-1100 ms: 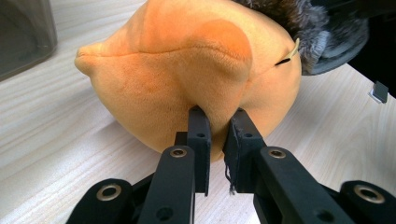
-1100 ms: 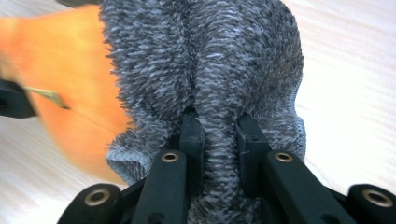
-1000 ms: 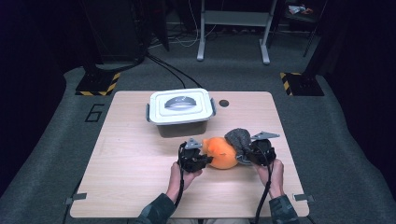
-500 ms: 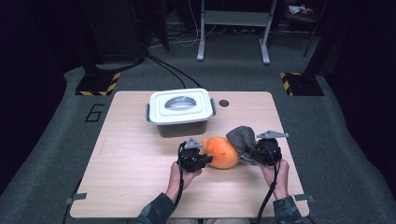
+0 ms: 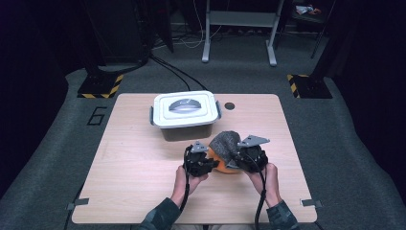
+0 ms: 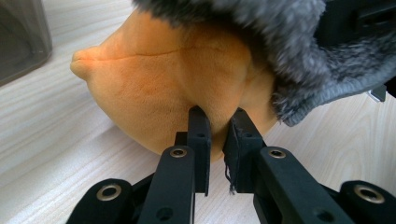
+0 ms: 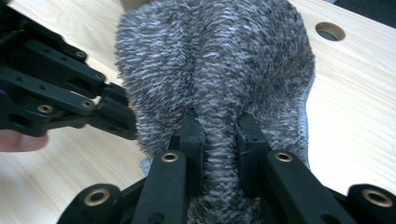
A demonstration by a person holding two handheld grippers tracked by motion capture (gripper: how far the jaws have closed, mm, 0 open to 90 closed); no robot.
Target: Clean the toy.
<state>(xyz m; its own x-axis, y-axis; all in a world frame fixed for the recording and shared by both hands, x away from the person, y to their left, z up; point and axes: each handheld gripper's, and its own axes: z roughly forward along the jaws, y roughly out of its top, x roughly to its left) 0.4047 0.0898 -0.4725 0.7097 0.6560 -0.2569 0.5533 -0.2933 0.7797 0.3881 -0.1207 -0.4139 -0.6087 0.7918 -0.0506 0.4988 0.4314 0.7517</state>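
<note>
An orange plush toy (image 5: 223, 167) lies on the wooden table (image 5: 134, 163), near its front. A grey fuzzy knitted cover (image 5: 225, 143) sits over its top. My left gripper (image 5: 202, 164) is at the toy's left side. In the left gripper view it (image 6: 218, 119) is shut on a fold of the orange plush (image 6: 163, 79), under the grey cover (image 6: 280, 46). My right gripper (image 5: 250, 158) is at the toy's right. In the right gripper view it (image 7: 219, 126) is shut on a ridge of the grey cover (image 7: 219, 56), with the left gripper's black body (image 7: 56, 93) beside it.
A white lidded plastic box (image 5: 186, 112) with a grey handle stands just behind the toy, and its wall (image 6: 18, 37) shows at the left gripper view's edge. A round hole (image 5: 230, 106) is in the table beside the box. Bare wood lies to the left and right.
My right gripper has moved left with the grey cover, which now lies further over the orange plush. The left gripper has stayed in place on the toy.
</note>
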